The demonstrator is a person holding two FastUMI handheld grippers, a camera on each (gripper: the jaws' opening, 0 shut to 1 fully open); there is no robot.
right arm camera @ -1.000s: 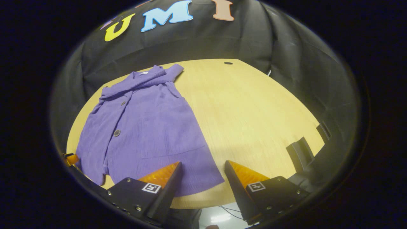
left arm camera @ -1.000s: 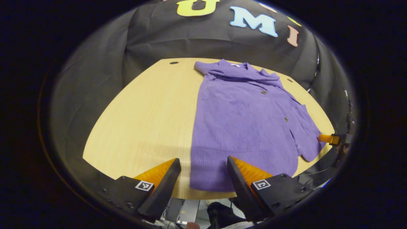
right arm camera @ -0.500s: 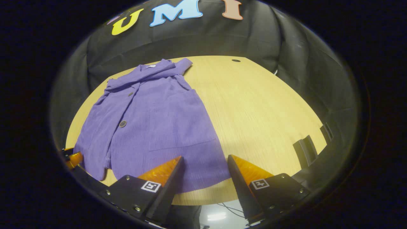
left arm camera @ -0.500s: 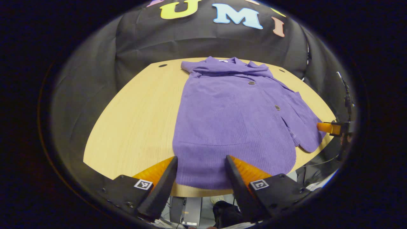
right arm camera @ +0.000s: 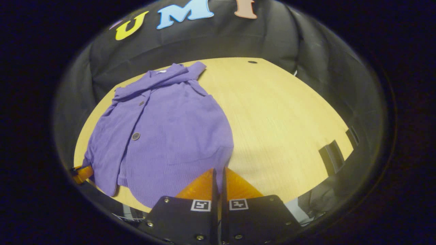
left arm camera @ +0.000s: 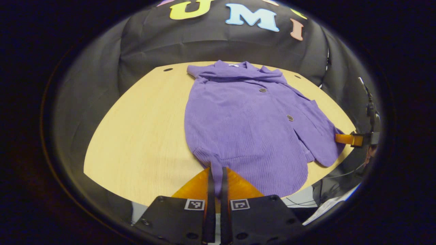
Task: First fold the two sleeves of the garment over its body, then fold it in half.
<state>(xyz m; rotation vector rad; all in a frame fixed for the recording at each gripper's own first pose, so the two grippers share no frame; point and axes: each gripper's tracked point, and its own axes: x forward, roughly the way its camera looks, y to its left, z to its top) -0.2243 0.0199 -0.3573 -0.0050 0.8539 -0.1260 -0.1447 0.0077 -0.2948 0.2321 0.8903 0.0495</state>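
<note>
We have the left tongs (left arm camera: 215, 170) pressed together on the near hem of the purple ribbed button-front garment (left arm camera: 250, 119), at one bottom corner, and the cloth puckers just ahead of the tips. The right tongs (right arm camera: 219, 170) are pressed together in the same way on the other bottom corner, where the hem bunches against them.

The garment lies spread on the light wooden tabletop (right arm camera: 282, 112), stretching away from both tongs, with its collar at the far end. The sleeves look already laid over the body, so we judge that the step in hand is the fold in half.

The next move calls for lifting both corners together, at equal height, and carrying them forward to the collar, without letting the folded sleeves slide out.
</note>
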